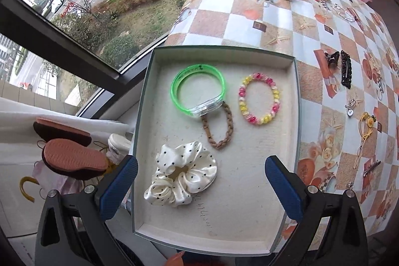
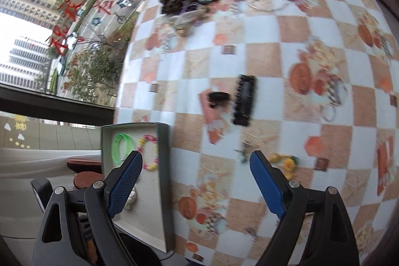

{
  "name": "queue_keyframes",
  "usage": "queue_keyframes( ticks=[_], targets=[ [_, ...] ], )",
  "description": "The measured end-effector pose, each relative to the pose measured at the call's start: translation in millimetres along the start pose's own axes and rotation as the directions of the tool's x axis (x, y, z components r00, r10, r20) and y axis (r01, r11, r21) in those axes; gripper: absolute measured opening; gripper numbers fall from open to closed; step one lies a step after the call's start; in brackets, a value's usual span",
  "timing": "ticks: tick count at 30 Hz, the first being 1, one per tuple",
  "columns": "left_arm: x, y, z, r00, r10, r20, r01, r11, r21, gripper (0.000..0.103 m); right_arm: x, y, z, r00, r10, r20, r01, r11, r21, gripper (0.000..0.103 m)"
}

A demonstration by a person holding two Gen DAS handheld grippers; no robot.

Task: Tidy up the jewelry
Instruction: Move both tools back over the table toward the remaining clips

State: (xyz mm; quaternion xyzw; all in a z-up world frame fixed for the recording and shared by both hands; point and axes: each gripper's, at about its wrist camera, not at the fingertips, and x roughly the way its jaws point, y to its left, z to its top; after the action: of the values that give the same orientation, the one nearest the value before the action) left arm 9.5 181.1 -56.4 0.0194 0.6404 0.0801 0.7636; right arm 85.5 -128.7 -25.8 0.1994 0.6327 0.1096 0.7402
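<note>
Overhead, left tongs (image 1: 200,171) point steeply down over tray (image 1: 286,131), released, empty; right tongs (image 2: 195,163) spread wide above tablecloth (image 2: 261,54), nothing gripped.

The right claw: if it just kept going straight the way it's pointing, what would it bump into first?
Probably the bare checked tablecloth. The right claw is open and empty, aimed down at the table just right of the box. The black hair clips lie further ahead; blur makes depth uncertain.
</note>
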Motion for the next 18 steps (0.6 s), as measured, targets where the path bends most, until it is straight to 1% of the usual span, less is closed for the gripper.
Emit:
queue_keyframes(
  ticks=[4, 9, 14, 18],
  targets=[
    [-1, -15, 7, 1.000, -0.007, 0.002, 0.007, 0.999, 0.031, 0.103, -8, -40, -12, 0.999, -0.050, -0.016, 0.051, 0.996, 0.069, 0.090],
    [-6, -42, 18, 0.998, -0.058, 0.007, 0.057, 0.992, 0.112, 0.103, -13, -84, -24, 0.993, -0.108, -0.038, 0.112, 0.984, 0.140, 0.090],
    [-14, -73, 33, 0.995, -0.102, 0.019, 0.097, 0.980, 0.174, 0.103, -13, -111, -31, 0.988, -0.140, -0.064, 0.150, 0.971, 0.187, 0.090],
    [-18, -100, 43, 0.991, -0.132, 0.023, 0.123, 0.967, 0.222, 0.103, -11, -123, -37, 0.984, -0.156, -0.085, 0.170, 0.967, 0.189, 0.090]
  ],
)
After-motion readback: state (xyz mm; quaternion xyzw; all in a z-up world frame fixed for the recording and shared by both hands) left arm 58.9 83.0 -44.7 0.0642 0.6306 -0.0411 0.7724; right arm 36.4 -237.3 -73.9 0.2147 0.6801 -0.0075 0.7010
